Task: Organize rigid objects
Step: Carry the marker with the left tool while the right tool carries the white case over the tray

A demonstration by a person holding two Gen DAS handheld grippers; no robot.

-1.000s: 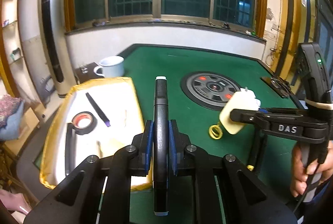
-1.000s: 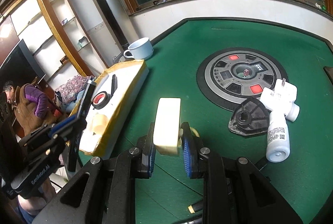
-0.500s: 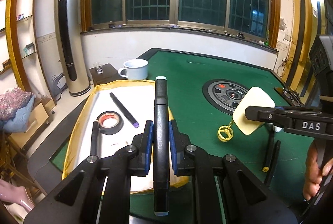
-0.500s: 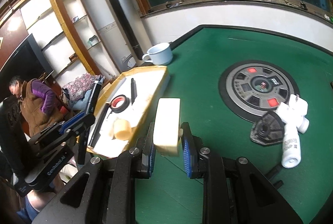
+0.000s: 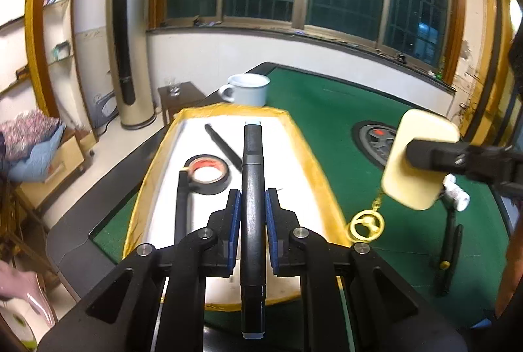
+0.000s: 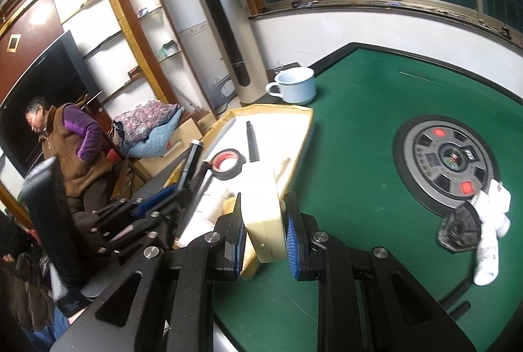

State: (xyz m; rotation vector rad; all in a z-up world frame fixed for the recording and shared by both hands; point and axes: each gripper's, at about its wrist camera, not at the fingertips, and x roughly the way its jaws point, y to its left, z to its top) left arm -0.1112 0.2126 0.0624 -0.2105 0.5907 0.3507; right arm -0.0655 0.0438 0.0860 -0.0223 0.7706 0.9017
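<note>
My left gripper is shut on a black marker that points forward over the white tray with a yellow rim. In the right wrist view the same marker and left gripper hang at the tray's near left corner. My right gripper is shut on a flat cream block, held above the tray's near right edge. From the left wrist view the cream block hangs in the air with a gold ring charm dangling under it.
In the tray lie a black tape roll, a thin black pen and a long black piece. A white mug stands behind it. On the green felt are a round panel, a white bottle, a white plug and a black piece. A person stands at left.
Both grippers have swung left toward the tray, which now sits larger and more central. The right gripper with the cream block has also risen. Both grips are unchanged.
</note>
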